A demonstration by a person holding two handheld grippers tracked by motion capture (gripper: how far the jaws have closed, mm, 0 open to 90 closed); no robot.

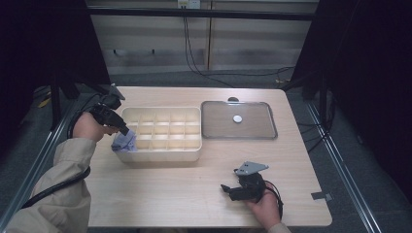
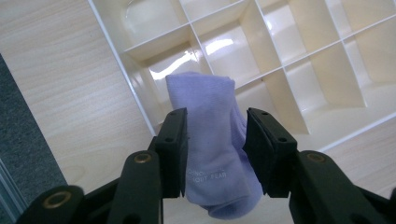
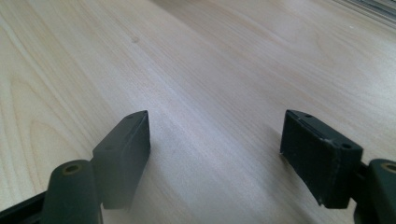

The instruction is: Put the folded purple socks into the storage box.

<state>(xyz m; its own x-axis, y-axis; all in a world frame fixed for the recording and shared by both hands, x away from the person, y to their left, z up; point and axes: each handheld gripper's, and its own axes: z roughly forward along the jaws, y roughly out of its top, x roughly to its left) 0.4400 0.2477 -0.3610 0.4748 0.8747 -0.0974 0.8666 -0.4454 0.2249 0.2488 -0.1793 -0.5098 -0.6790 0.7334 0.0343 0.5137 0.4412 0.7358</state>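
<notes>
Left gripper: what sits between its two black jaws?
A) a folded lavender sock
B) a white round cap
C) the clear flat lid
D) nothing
A: in the left gripper view the left gripper clamps a folded lavender sock, hanging over the corner of the cream plastic divided box.

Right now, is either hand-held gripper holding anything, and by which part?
The left hand-held gripper pinches a folded purple sock across its middle, above the divided box. The right hand-held gripper holds nothing.
</notes>
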